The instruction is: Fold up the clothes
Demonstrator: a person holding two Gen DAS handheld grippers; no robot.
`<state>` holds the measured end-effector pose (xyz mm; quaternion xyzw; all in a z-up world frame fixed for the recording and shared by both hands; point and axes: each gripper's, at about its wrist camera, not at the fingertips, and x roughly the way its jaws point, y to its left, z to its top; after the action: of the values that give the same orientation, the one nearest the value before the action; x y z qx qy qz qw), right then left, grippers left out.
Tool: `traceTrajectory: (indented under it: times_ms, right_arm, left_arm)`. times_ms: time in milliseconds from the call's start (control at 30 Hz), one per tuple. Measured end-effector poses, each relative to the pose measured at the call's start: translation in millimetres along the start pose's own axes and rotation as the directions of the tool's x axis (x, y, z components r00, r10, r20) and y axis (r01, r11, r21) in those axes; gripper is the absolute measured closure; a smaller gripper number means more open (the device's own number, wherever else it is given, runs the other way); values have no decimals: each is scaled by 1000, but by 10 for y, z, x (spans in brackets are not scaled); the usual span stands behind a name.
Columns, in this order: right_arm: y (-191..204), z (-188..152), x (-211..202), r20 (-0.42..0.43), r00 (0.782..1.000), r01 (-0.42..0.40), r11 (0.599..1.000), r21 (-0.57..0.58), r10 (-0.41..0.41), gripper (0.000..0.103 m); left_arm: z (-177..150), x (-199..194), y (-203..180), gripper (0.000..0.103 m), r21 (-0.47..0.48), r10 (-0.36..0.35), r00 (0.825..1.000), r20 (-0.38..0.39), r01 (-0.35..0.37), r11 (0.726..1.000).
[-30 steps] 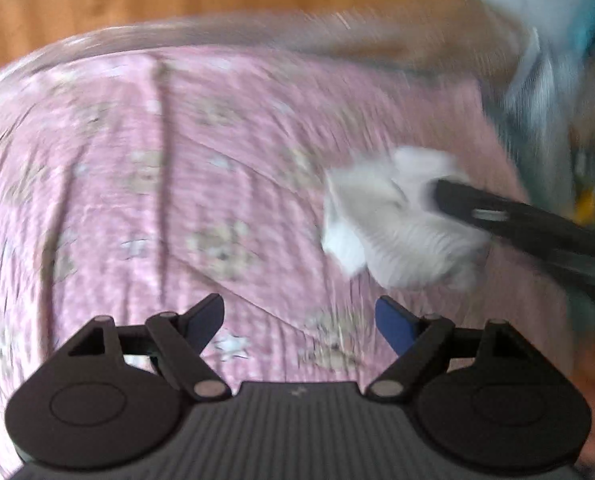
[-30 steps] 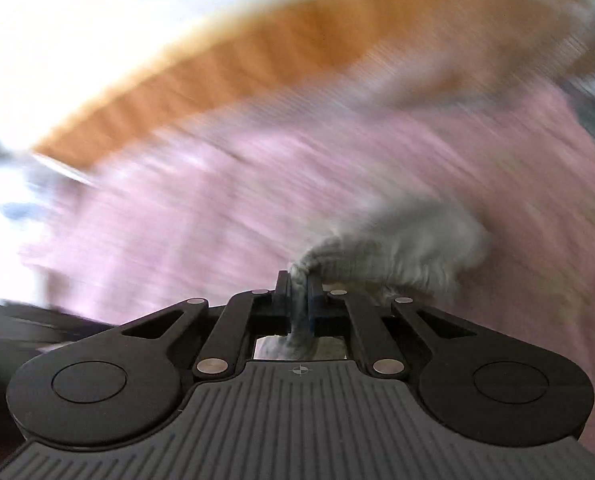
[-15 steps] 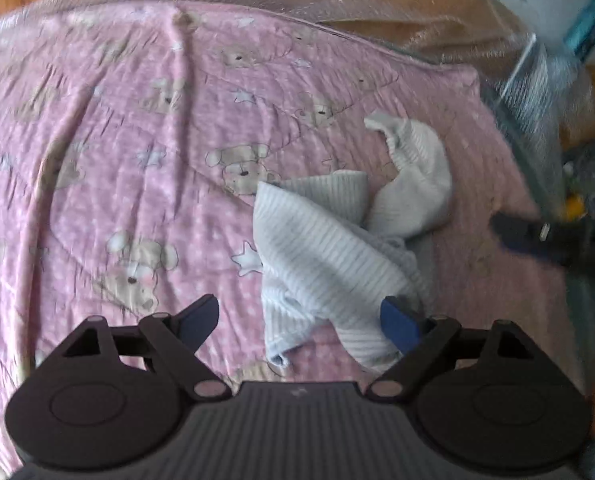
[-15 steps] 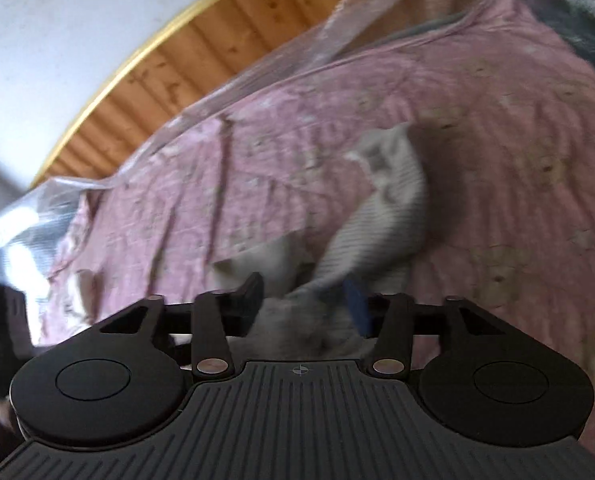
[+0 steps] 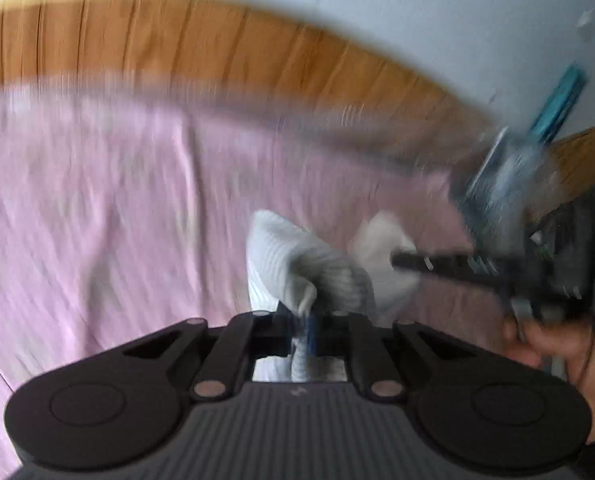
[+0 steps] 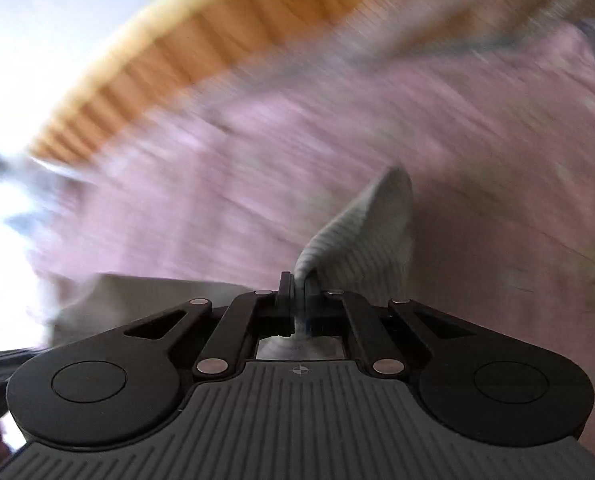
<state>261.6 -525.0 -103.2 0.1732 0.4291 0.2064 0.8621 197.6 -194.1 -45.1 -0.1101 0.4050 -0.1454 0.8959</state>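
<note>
**Both claws clamped on the striped garment above the pink bedsheet**

The left claw (image 5: 303, 322) has its two fingers pressed together with a bunch of pale, finely striped cloth caught between them. This garment (image 5: 293, 264) rises from the pinch and spreads forward, one fold standing up just ahead of the fingertips. A second lobe of the same cloth reaches to the right, where the tip of the right claw (image 5: 397, 261) meets it; seen from the left wrist, that claw comes in from the right edge as a dark bar, gripped by the person's right hand (image 5: 553, 344).

From the right wrist, the right claw (image 6: 297, 296) is likewise closed tight, with a twist of the garment (image 6: 361, 232) squeezed between its fingers. The cloth fans up and to the right in a pointed flap, and another grey fold lies low to the left, just beside the claw's body.

Under the garment lies a pink bedsheet (image 5: 109, 208), creased and strongly blurred in both views. A wooden headboard (image 5: 201, 40) curves along its far side, with a pale wall (image 5: 437, 12) above it. A teal object (image 5: 559, 100) stands near the right edge of the bed; the blur hides what it is. Whether the garment touches the sheet cannot be told.
</note>
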Motion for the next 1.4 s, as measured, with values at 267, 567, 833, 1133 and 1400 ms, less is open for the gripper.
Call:
traceTrajectory:
  times_ms: [267, 567, 833, 1133, 1400]
  right_arm:
    - [196, -236, 557, -88, 983, 162, 987, 10, -160, 61]
    - [7, -784, 524, -173, 974, 158, 987, 45, -148, 44]
    - [29, -832, 488, -172, 972, 170, 985, 39, -161, 41]
    - [128, -597, 414, -122, 991, 56, 998, -13, -57, 30]
    - [583, -652, 1154, -258, 964, -79, 995, -63, 60, 28]
  left_arm:
    - [190, 555, 1091, 33, -57, 410, 901, -139, -421, 905]
    - [-503, 826, 1211, 21, -283, 231, 965, -126, -258, 924]
    - [-434, 1187, 1159, 91, -413, 153, 977, -146, -201, 888]
    - [-1170, -683, 1875, 91, -454, 219, 954, -206, -291, 842]
    - [-1693, -918, 2019, 79, -560, 251, 950, -188, -313, 767]
